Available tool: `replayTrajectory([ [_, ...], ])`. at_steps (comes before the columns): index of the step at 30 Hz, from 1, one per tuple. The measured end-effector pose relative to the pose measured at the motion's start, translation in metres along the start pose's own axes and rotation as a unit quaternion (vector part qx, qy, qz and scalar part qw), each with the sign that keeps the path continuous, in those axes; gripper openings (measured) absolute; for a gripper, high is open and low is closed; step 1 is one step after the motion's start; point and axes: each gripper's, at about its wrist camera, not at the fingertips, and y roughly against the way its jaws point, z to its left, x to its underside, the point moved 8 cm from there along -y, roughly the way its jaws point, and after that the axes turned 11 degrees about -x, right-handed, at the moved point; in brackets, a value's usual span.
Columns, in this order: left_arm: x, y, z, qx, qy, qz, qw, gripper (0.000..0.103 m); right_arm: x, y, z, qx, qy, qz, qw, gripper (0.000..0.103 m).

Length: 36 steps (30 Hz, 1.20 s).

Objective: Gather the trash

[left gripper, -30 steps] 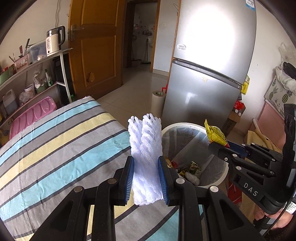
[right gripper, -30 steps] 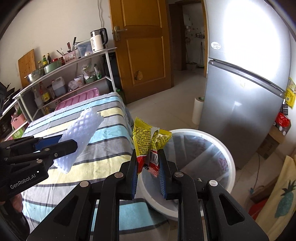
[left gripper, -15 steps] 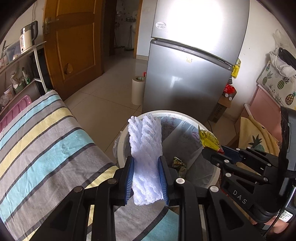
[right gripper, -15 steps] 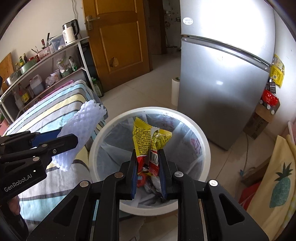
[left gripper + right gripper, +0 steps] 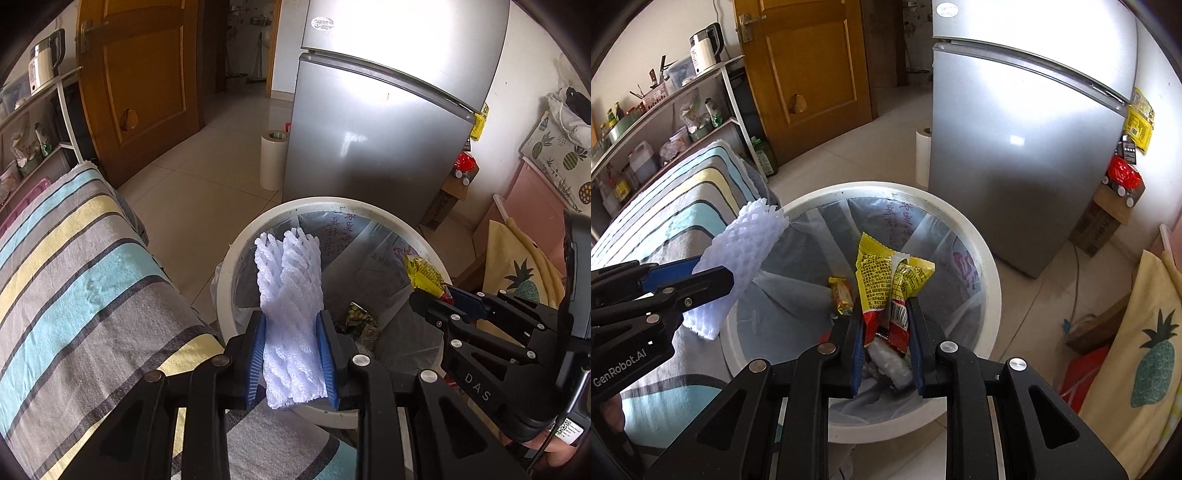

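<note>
My left gripper (image 5: 291, 325) is shut on a white foam net sleeve (image 5: 290, 295), held over the near left rim of the white trash bin (image 5: 295, 206). My right gripper (image 5: 884, 314) is shut on a yellow and red snack wrapper (image 5: 882, 280), held above the bin's opening (image 5: 982, 258). The bin has a clear liner and some wrappers at the bottom (image 5: 840, 295). The foam sleeve also shows in the right wrist view (image 5: 742, 251), the wrapper in the left wrist view (image 5: 424, 275).
A table with a striped cloth (image 5: 74, 280) stands left of the bin. A silver fridge (image 5: 380, 122) stands behind it, with a paper roll (image 5: 271, 158) on the floor. A shelf rack (image 5: 665, 122), a wooden door (image 5: 809, 70) and a pineapple cushion (image 5: 1141, 354) are around.
Both grippers have moved from over the striped table to over the trash bin, each still holding its item. The right one has also dropped lower toward the opening.
</note>
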Motion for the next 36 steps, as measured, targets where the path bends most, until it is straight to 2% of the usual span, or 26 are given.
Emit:
replayTrajectory([
  [1,0.0,0.0,0.0,-0.002,0.0,0.001,1.0,0.031,0.0,-0.001,-0.001,0.003,-0.002,0.002,1.0,0.024],
  [4,-0.001,-0.001,0.003,-0.007,0.001,0.002,1.0,0.037,0.0,-0.001,-0.002,0.005,-0.002,0.001,1.0,0.041],
  [7,-0.002,-0.001,0.003,-0.01,0.006,0.001,0.9999,0.045,0.0,0.003,-0.001,0.004,-0.003,-0.005,1.0,0.045],
  [9,-0.002,0.0,0.003,-0.012,0.003,0.0,0.9999,0.046,0.0,0.004,-0.002,0.007,-0.004,-0.007,1.0,0.048],
  [21,0.0,0.028,0.01,-0.031,-0.001,-0.037,0.9988,0.049,0.0,0.026,0.009,-0.006,-0.018,-0.036,0.999,0.052],
  [28,0.006,0.066,0.022,-0.06,0.007,-0.083,0.9947,0.049,0.0,0.062,0.026,-0.004,-0.007,-0.079,0.997,0.054],
  [33,0.016,0.089,0.028,-0.067,0.021,-0.1,0.9925,0.049,0.004,0.081,0.038,-0.003,0.004,-0.099,0.995,0.055],
  [36,0.024,0.103,0.034,-0.086,0.027,-0.115,0.9893,0.049,0.01,0.094,0.044,-0.002,0.005,-0.115,0.993,0.055],
])
